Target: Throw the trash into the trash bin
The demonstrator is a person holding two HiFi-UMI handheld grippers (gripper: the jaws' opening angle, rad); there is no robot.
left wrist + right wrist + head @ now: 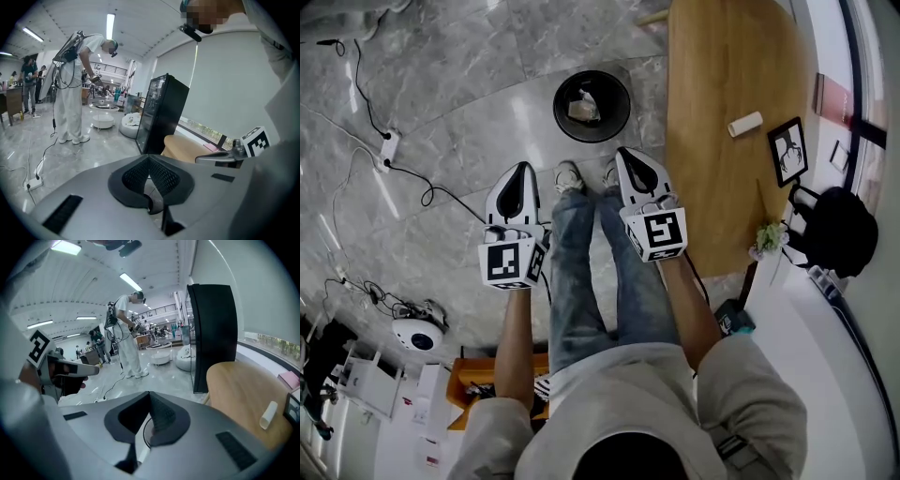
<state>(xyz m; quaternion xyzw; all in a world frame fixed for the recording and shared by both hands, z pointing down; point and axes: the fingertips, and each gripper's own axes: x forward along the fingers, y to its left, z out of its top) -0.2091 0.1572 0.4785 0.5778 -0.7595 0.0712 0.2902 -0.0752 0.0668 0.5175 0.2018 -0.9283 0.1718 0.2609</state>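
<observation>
A round black trash bin (614, 114) stands on the grey marble floor just ahead of the person's shoes, with a crumpled pale wad of trash (583, 109) inside it. My left gripper (522, 170) hovers to the bin's lower left, its jaws closed together and empty (149, 158). Closer to the bin's lower right edge is my right gripper (627, 153), also shut with nothing between the pads (150, 393). A small white roll (744, 124) lies on the wooden table (712, 178), also seen in the right gripper view (268, 415).
The table holds a framed picture (788, 150) and a small plant (769, 236); a black bag (836, 231) sits beyond it. Cables and a power strip (389, 145) run over the floor at left. A tall black cabinet (159, 112) and a standing person (75, 89) are ahead.
</observation>
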